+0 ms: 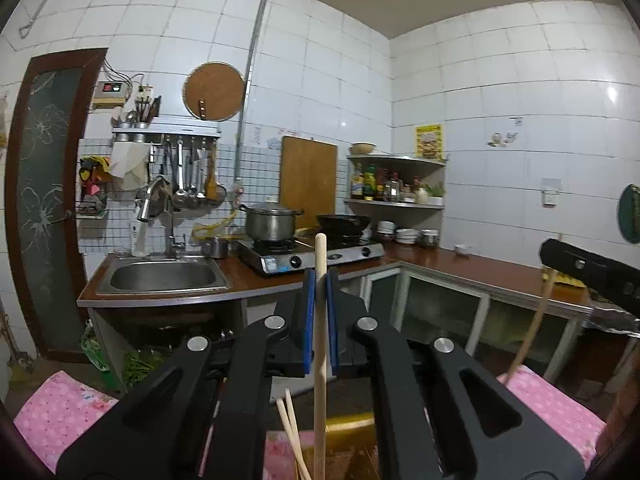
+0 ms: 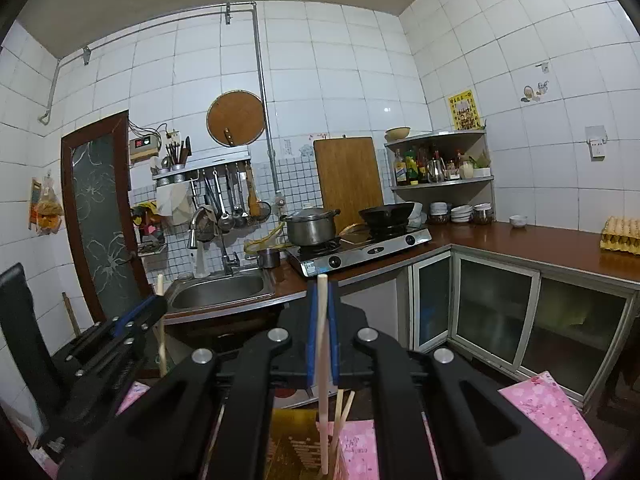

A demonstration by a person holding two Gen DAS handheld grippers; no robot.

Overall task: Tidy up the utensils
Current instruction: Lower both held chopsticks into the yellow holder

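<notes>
My left gripper [image 1: 320, 280] is shut on a light wooden chopstick [image 1: 320, 360] that stands upright between its blue pads. My right gripper [image 2: 322, 294] is shut on another pale chopstick [image 2: 322, 380], also upright. Both chopsticks reach down toward a yellowish holder [image 2: 292, 440], which also shows in the left wrist view [image 1: 348, 432], where two more chopsticks [image 1: 290, 428] stand. The right gripper shows at the right of the left wrist view [image 1: 588, 272], with its chopstick [image 1: 536, 320]. The left gripper shows at the left of the right wrist view [image 2: 136, 316].
A pink floral cloth [image 1: 60, 412] covers the surface under the holder. Beyond are a steel sink [image 1: 162, 276], a gas stove [image 1: 312, 254] with a pot [image 1: 270, 220] and a wok [image 1: 344, 222], a corner shelf of bottles [image 1: 396, 184], and an egg tray [image 2: 622, 234].
</notes>
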